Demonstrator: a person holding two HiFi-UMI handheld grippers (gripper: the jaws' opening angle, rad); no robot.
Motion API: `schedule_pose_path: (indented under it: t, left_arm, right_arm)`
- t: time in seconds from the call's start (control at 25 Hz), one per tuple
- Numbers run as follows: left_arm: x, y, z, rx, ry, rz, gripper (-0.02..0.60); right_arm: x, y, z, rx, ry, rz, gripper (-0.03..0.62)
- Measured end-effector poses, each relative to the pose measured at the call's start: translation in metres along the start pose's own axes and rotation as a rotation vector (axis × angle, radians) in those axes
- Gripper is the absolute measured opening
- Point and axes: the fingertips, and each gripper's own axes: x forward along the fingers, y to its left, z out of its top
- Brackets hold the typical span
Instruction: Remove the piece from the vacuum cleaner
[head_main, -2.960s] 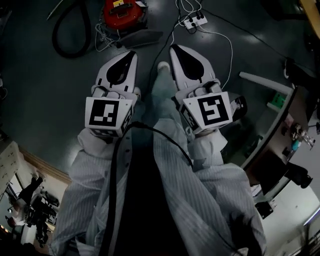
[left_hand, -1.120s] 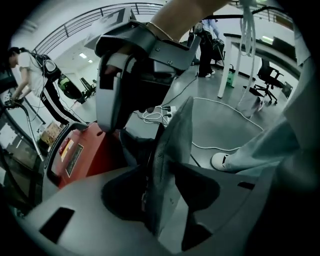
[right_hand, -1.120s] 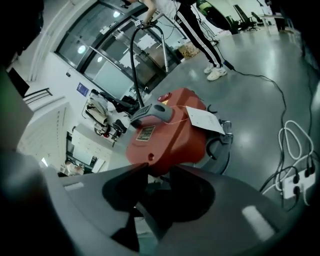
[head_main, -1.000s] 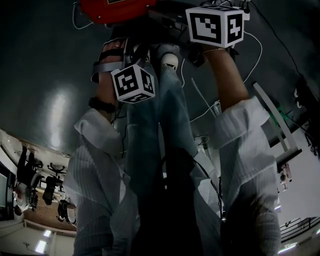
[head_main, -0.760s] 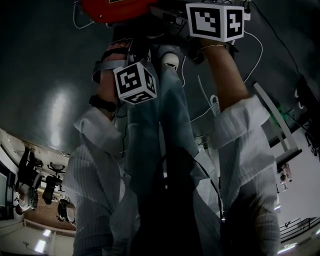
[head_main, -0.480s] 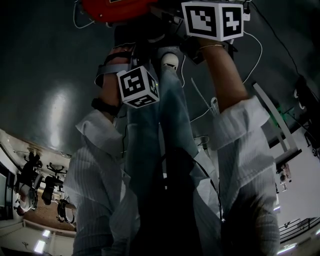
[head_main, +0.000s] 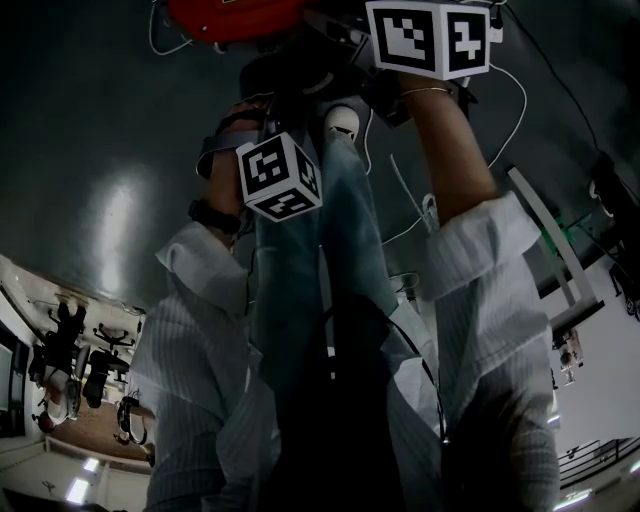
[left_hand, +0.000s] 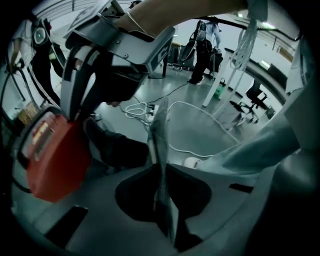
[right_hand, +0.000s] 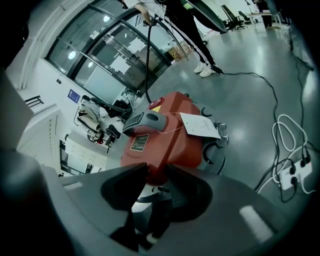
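Note:
The red vacuum cleaner (head_main: 225, 15) sits at the top edge of the head view, past both marker cubes. In the left gripper view it (left_hand: 50, 157) lies low on the left. My left gripper (left_hand: 159, 167) has just been closing and is shut on a thin grey woven piece (left_hand: 161, 130) that stands edge-on between the jaws. My right gripper (right_hand: 156, 172) has just been opening. Its jaws stand wide, with the vacuum's lower red edge (right_hand: 167, 137) right at the tips. A grey handle (right_hand: 145, 121) and a white paper tag (right_hand: 200, 125) sit on top of the vacuum.
A white power strip with looped cable (right_hand: 292, 172) lies on the floor to the right. A black hose (right_hand: 147, 60) rises behind the vacuum. A dark part (left_hand: 117, 150) lies beside the red body. The person's trouser legs and shoe (head_main: 340, 120) fill the middle; a table edge (head_main: 560, 265) is at right.
Both grippers have come from hovering over the floor to right at the vacuum. In the last second the left marker cube drifted slightly right and down; the right one stayed.

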Motion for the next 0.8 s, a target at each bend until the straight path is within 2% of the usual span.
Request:
schedule_pose_path:
  t: [0.08,0.2,0.32,0.44,0.48,0.56,0.68,0.8]
  left_arm:
    - [0.001,-0.030,-0.002,-0.004,0.004,-0.099,0.028]
    - [0.001,-0.056,-0.011,-0.048,0.000,-0.096,0.028]
    - [-0.003,-0.056,-0.017,-0.116,-0.011,-0.121,0.028]
    - [-0.014,-0.043,-0.021,-0.163,-0.025,-0.122,0.028]
    - [-0.019,-0.039,-0.018,-0.178,-0.032,-0.120,0.028]
    - [-0.038,-0.035,-0.004,-0.219,-0.050,-0.116,0.028]
    - [-0.091,-0.033,0.028,-0.280,-0.082,-0.096,0.027]
    - [-0.145,-0.022,0.069,-0.268,-0.129,-0.043,0.026]
  right_arm:
    - [0.000,0.001,0.002,-0.003,-0.002,-0.002,0.126]
    - [-0.001,0.004,0.005,-0.026,-0.008,-0.001,0.126]
    - [0.002,0.008,0.005,-0.065,-0.029,0.001,0.119]
    - [0.001,0.019,-0.003,-0.144,-0.029,0.000,0.036]
    - [-0.004,0.024,-0.008,-0.181,-0.031,0.000,0.032]
    - [-0.030,0.036,-0.014,-0.262,-0.054,-0.018,0.005]
    - [-0.099,0.075,-0.016,-0.365,-0.134,-0.078,0.002]
    - [-0.173,0.119,0.000,-0.441,-0.240,-0.140,0.002]
